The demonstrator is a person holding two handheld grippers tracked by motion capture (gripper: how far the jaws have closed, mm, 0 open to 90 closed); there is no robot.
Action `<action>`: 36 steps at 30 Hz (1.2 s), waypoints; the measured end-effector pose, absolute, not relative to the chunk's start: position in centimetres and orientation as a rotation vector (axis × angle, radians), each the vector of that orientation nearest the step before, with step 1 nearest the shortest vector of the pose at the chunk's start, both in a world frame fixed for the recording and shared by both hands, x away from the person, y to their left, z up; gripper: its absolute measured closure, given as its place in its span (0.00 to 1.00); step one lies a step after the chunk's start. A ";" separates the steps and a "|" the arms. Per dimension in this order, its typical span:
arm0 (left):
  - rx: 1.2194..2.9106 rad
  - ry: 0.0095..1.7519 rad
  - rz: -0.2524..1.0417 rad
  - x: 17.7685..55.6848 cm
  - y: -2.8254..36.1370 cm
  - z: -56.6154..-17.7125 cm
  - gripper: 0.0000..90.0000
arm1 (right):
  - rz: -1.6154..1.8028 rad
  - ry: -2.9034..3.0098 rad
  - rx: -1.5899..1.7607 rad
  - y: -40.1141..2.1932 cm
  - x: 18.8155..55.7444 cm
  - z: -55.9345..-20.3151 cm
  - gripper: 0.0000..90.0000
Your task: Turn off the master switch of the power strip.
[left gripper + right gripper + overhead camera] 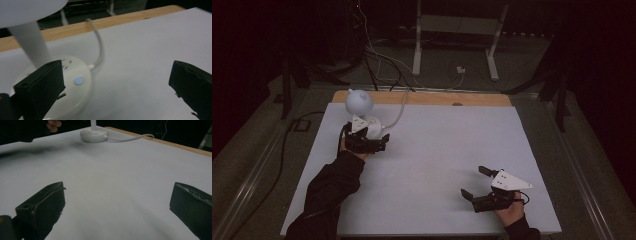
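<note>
A small white desk lamp [358, 101] with a round head stands at the far left of the white table top [447, 150]. Its round base [77, 92] carries a button lit blue [79, 80], and a white cable [100, 47] runs off the back edge. My left gripper [379, 137] is open at the base's near side. In the left gripper view its left jaw overlaps the base and nothing lies between the jaws [117, 82]. My right gripper [473, 181] rests open near the front right, holding nothing [117, 205]. The lamp base [93, 135] sits far ahead of it.
A strip of wooden table edge [422, 97] shows behind the white sheet. Beyond it, on the dark floor, are cables and a white metal stand [457, 30]. A black cable [287, 140] runs along the left side of the table.
</note>
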State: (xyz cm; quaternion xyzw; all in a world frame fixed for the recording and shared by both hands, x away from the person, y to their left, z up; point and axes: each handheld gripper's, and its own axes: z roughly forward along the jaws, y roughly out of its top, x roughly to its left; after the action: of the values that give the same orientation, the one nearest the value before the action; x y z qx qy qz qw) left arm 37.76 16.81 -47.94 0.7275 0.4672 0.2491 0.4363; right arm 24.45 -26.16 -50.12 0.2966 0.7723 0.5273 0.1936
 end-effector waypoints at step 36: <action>1.884 1.222 0.740 40.5 17.6 -50.0 0.94 | 1.483 2.171 0.832 -26.2 24.6 -50.2 0.00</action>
State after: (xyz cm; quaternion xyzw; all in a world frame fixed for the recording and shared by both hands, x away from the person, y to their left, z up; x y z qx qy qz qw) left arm 40.53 17.64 -50.05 0.7375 0.4783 0.2898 0.3787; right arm 24.57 -26.24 -50.15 0.2963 0.7728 0.5279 0.1907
